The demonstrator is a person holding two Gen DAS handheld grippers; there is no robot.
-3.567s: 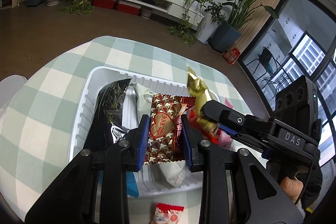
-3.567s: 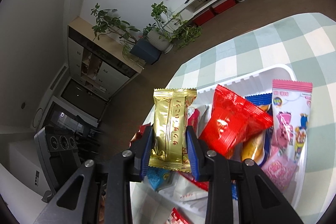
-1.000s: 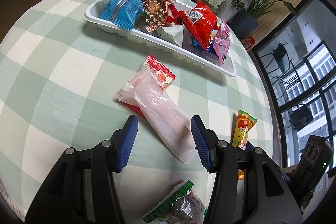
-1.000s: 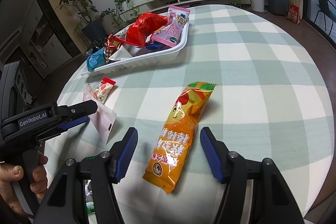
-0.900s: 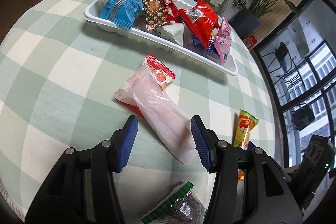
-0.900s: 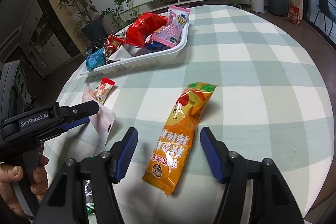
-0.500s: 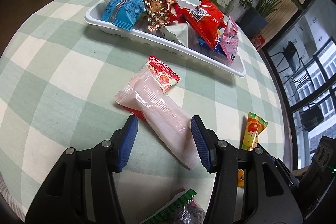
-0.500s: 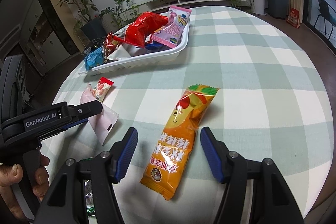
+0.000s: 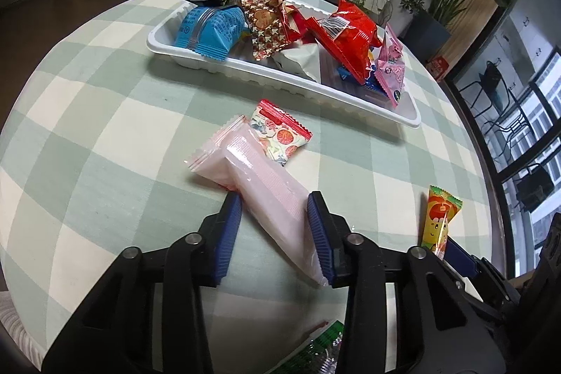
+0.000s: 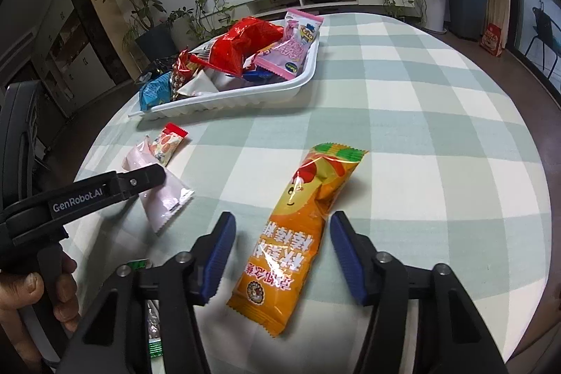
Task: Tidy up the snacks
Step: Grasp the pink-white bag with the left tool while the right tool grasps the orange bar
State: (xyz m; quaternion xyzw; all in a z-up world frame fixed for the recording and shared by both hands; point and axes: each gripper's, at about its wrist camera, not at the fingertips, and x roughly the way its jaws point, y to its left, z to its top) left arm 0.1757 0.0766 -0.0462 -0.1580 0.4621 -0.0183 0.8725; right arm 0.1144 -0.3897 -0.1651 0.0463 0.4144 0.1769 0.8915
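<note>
A white tray [image 9: 280,86] at the far side of the checked table holds several snack packs; it also shows in the right wrist view [image 10: 245,100]. My left gripper [image 9: 275,230] is open, its jaws on either side of a long pale pink pack [image 9: 259,184] lying on the cloth. A small red-and-white pack [image 9: 280,132] lies against the pink one. My right gripper [image 10: 280,251] is open, straddling the near half of a long orange pack [image 10: 301,233]. The left gripper [image 10: 140,179] shows over the pink pack [image 10: 164,195] in the right wrist view.
A green-edged clear pack [image 9: 315,353] lies at the near table edge, also seen in the right wrist view [image 10: 150,321]. The orange pack [image 9: 440,216] lies right of my left gripper. The table's round edge drops off to the right and front. Plants and a TV unit stand behind.
Both grippers have come down and forward over their packs. The left jaws have narrowed around the pink pack. The packs on the table have not moved.
</note>
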